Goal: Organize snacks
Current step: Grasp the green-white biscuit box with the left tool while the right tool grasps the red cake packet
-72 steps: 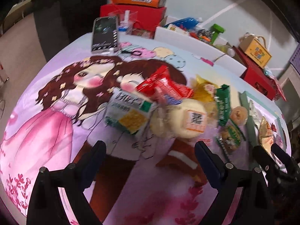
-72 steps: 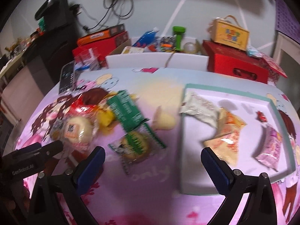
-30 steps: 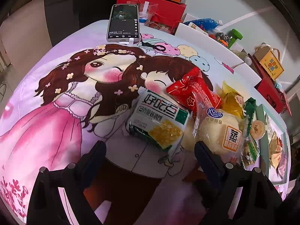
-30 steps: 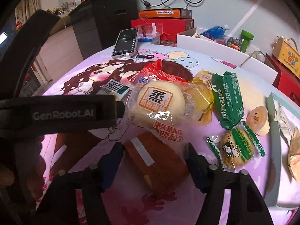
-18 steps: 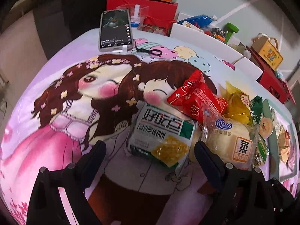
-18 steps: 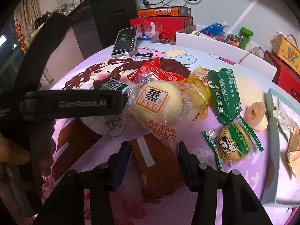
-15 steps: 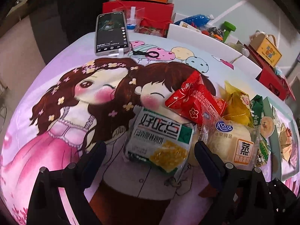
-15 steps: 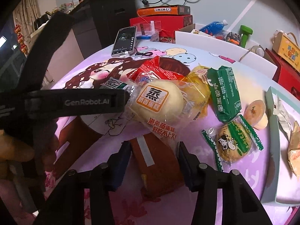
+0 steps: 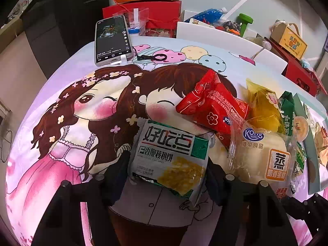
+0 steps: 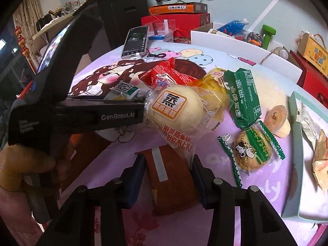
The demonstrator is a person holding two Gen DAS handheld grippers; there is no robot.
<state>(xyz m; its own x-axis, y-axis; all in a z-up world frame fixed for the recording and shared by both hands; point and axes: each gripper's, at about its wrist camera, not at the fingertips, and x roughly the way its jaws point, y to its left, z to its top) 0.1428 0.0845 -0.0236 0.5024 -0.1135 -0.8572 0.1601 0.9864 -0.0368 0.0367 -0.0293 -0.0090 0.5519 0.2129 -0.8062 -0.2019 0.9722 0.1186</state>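
My left gripper (image 9: 166, 176) is shut on the white-and-green walnut cookie pack (image 9: 170, 157), one finger on each side of it. My right gripper (image 10: 168, 176) is partly closed with the tail of the clear-wrapped steamed cake (image 10: 174, 110) between its fingers; whether they touch it is unclear. The cake also shows in the left wrist view (image 9: 264, 157). Behind lie a red pack (image 9: 211, 104), a yellow pack (image 9: 262, 104) and a green biscuit pack (image 10: 244, 96). A round cow-print cookie (image 10: 252, 153) and a small round cake (image 10: 275, 115) lie near the teal tray (image 10: 295, 143).
A phone (image 9: 112, 39) lies at the table's far left edge. Red boxes (image 9: 157, 14), a white box (image 10: 235, 43) of toys and a yellow carton (image 10: 315, 51) stand behind the table. Several wrapped snacks lie in the tray at right.
Both grippers moved in on the snack pile. My left gripper closed on the walnut cookie pack. My right gripper narrowed around the steamed cake's wrapper.
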